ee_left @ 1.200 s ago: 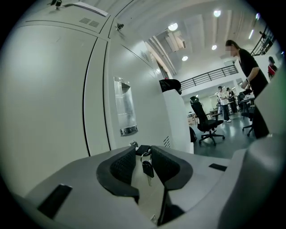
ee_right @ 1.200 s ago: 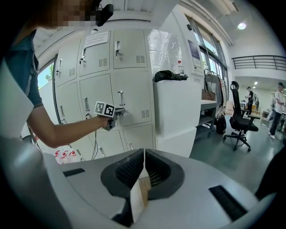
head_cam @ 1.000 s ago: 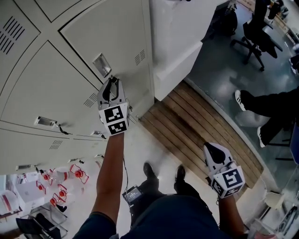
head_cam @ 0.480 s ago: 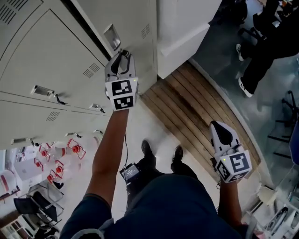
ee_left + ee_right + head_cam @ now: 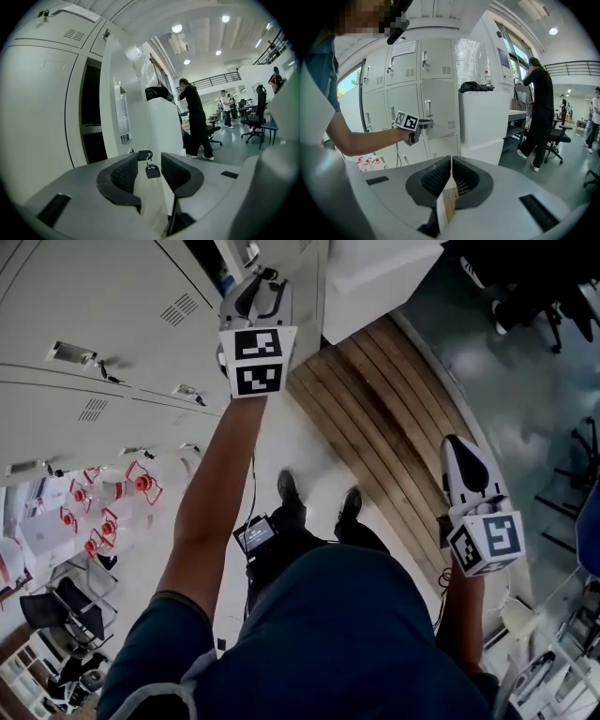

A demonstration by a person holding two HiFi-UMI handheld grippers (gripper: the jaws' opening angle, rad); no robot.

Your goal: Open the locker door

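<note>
The grey locker door (image 5: 133, 117) stands swung out, nearly edge-on in the left gripper view, with the dark locker inside (image 5: 91, 112) showing behind it. A small key on a ring (image 5: 149, 165) hangs from the door's lock between the jaws of my left gripper (image 5: 149, 161). Those jaws are opening and the pads stand clear of the key. In the head view the left gripper (image 5: 255, 287) is raised to the door edge at the top. My right gripper (image 5: 462, 454) hangs low at my right side, shut (image 5: 451, 165) on nothing.
More closed lockers (image 5: 84, 324) run to the left. A white cabinet (image 5: 375, 277) stands right of the open locker, with a wooden slatted platform (image 5: 394, 399) before it. Red-capped bottles (image 5: 103, 512) sit on the floor at left. A person in black (image 5: 194, 117) stands beyond.
The locker door has swung out from shut to open, led by my left gripper. The left jaws have widened round the key. The right gripper stays low at my side.
</note>
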